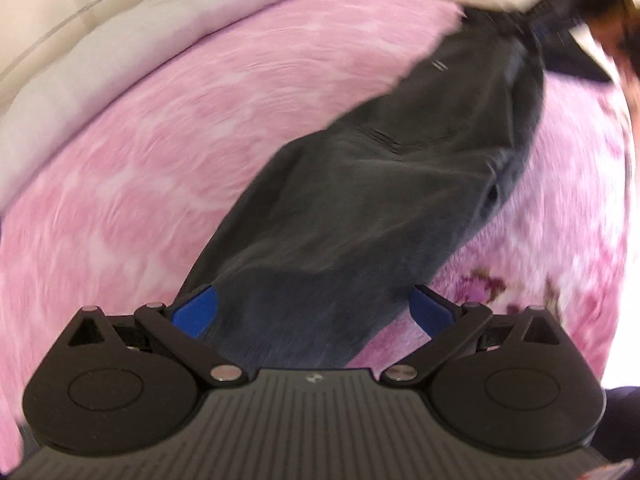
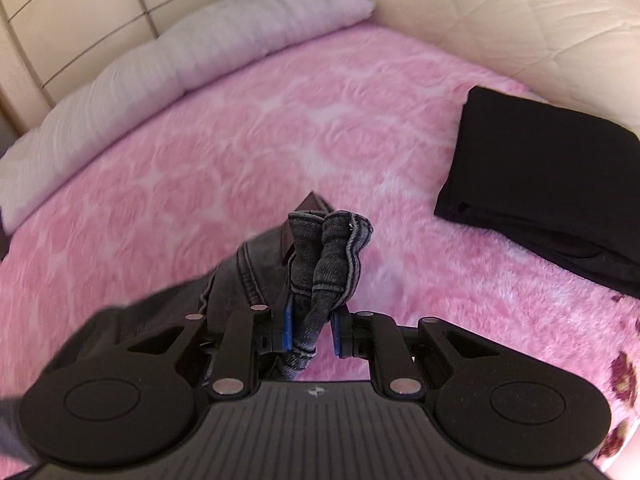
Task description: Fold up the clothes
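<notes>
Both wrist views close above shared pink blanket (image 1: 160,160), forward-facing.

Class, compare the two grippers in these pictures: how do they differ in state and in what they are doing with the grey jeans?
The right gripper is shut on a bunched edge of the grey jeans; the left gripper is open, holding nothing. The right gripper's blue pads sit close together, the left gripper's far apart. The jeans stand up crumpled from the right gripper, but spread out under the left. Both share black linkages and blue pads, over the pink blanket.

Left gripper (image 1: 313,310) spread wide (blue pads), right gripper (image 2: 312,330) clamped.
</notes>
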A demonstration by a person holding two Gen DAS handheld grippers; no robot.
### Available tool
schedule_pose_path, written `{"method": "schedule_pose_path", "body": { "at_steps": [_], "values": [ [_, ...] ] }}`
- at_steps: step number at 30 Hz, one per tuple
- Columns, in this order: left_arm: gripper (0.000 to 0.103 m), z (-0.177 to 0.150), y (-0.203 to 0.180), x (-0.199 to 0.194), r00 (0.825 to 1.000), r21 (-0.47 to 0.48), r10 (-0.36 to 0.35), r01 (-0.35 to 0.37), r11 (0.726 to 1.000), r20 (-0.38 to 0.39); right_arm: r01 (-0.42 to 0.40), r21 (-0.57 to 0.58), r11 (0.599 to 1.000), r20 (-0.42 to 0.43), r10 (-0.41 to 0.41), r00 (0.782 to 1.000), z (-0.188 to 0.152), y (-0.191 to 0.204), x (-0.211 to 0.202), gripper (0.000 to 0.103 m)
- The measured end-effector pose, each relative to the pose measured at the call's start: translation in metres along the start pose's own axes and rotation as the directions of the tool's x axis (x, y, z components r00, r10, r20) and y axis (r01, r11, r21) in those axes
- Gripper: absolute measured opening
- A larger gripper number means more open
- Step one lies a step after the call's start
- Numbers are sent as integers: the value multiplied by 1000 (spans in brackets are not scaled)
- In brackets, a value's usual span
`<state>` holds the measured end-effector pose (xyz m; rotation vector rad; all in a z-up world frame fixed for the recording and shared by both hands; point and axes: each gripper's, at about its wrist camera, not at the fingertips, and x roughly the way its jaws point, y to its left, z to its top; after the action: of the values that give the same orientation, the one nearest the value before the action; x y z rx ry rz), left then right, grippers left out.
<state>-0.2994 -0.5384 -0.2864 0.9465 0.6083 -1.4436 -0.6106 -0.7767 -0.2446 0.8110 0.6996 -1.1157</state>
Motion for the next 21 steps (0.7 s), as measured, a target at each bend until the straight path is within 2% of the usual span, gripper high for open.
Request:
{"method": "schedule_pose_path", "body": {
  "at_steps": [2, 3, 4, 7, 9, 10, 11, 13, 15, 16, 17, 19, 21],
  "values": [
    [100, 1, -7, 8, 1000, 74, 2, -2, 997, 2, -9, 16, 1000, -43, 9, 999, -4, -6, -8, 25],
    [100, 1, -5, 11, 1000, 80, -1, 1, 997, 2, -7, 34, 999, -48, 9, 999, -7, -16, -18, 46],
    [100, 1, -2, 14, 1000, 71, -7, 7, 997, 2, 25, 27, 999, -29, -24, 999, -15, -18, -29, 66],
    [100, 2, 9, 19, 1000, 42, -19, 19, 999, 1, 90, -27, 996, 8, -90, 996, -22, -21, -48, 72],
    [100, 1, 15, 19, 1000, 37, -22, 22, 999, 1, 92, -150, 984, -14, -96, 995, -29, -14, -50, 72],
    [100, 1, 17, 21, 1000, 39, -20, 20, 999, 1, 71, -265, 962, -25, -80, 996, -39, -3, -49, 72],
    [100, 2, 20, 21, 1000, 37, -17, 17, 999, 3, 47, -376, 925, -38, -66, 997, -48, 8, -48, 73],
    [100, 5, 25, 25, 1000, 28, -25, 25, 999, 3, -5, -581, 814, -69, -43, 997, -68, 29, -46, 83],
    [100, 9, 27, 27, 1000, 34, -24, 24, 999, 6, -61, -753, 655, -104, -27, 994, -89, 51, -43, 88],
    [100, 11, 27, 27, 1000, 39, -23, 23, 999, 7, -90, -827, 555, -122, -22, 992, -104, 63, -38, 88],
    [100, 12, 28, 28, 1000, 41, -23, 23, 999, 8, -107, -872, 478, -131, -16, 991, -117, 69, -32, 88],
    [100, 14, 31, 28, 1000, 29, -28, 28, 999, 7, -130, -922, 365, -143, -9, 990, -138, 80, -18, 87],
    [100, 14, 34, 29, 999, 16, -33, 33, 999, 5, -151, -937, 316, -161, -7, 987, -149, 84, 0, 82]
  ]
}}
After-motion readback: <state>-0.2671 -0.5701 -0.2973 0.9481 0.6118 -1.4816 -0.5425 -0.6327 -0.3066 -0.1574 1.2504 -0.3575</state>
